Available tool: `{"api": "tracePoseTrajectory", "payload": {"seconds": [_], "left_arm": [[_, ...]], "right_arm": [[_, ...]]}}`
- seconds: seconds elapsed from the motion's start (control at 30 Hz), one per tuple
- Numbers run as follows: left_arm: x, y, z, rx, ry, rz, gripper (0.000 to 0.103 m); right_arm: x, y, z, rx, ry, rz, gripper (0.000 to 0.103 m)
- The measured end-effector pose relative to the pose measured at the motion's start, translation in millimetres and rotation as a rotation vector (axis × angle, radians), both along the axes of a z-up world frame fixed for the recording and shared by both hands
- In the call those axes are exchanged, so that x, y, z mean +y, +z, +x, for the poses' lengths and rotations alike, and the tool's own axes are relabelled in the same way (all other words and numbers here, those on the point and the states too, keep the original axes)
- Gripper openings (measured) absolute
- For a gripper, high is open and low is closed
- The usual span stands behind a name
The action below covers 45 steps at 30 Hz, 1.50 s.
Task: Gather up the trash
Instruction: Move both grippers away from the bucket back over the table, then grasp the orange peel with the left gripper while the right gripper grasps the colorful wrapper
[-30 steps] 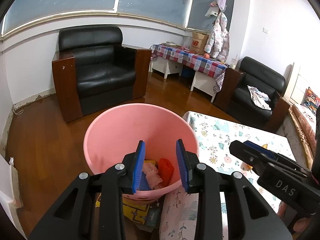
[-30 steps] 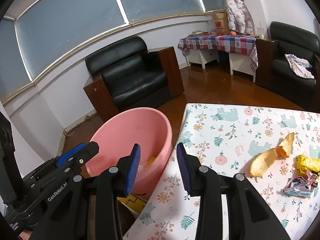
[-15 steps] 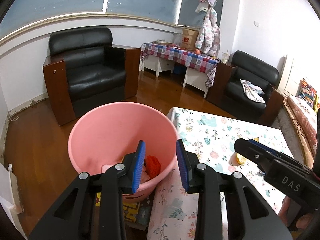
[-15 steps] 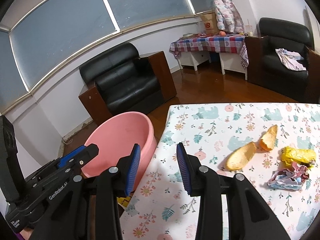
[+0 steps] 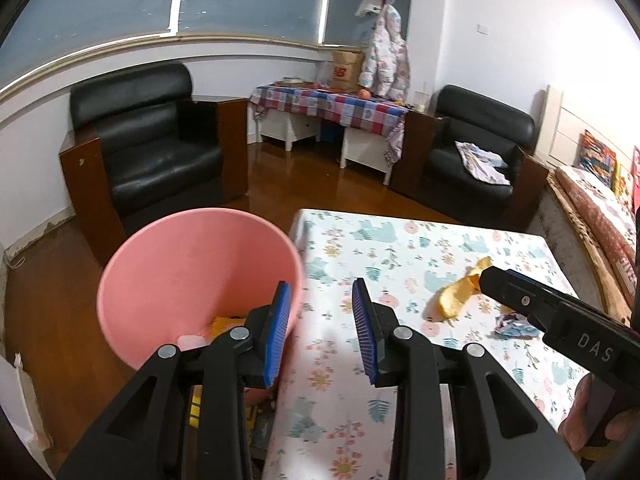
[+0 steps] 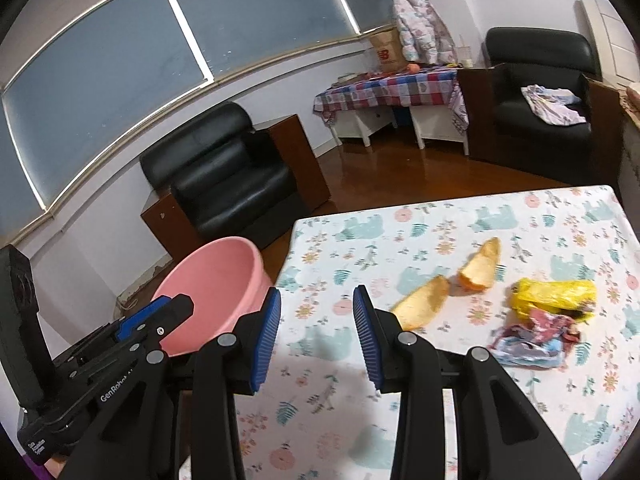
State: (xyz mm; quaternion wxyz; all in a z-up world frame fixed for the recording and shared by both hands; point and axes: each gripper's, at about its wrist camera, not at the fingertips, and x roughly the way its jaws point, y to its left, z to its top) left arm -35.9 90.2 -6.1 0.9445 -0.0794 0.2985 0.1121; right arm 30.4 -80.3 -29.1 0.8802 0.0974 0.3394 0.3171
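Both the left gripper (image 5: 320, 320) and right gripper (image 6: 316, 330) gape, released; the pink basin's (image 5: 192, 264) contents sit half hidden behind a finger; the crumpled wrapper (image 6: 532, 338) blurs on the surface (image 6: 440, 232).

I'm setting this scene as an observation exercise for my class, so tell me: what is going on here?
A person holding a gripper in each hand is clearing trash off a floral-clothed table into a pink bucket beside it. Both the left gripper and the right gripper are open and empty. Some scraps already lie in the bucket. Two orange peels, a yellow bag and a crumpled wrapper lie on the table.
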Motion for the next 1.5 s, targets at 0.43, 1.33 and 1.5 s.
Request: {"api": "tracePoseTrajectory", "payload": {"seconds": [0.43, 1.33, 1.5], "left_arm": [[-56, -14, 28, 0.048, -0.177, 0.011, 0.032], [-95, -84, 118, 0.268, -0.274, -0.029, 0.032], [-96, -93, 125, 0.271, -0.27, -0.071, 0.032]], "right_arm": [[-70, -11, 5, 0.026, -0.14, -0.007, 0.037], [-125, -60, 12, 0.079, -0.205, -0.129, 0.045], [-125, -66, 18, 0.103, -0.207, -0.13, 0.046]]}}
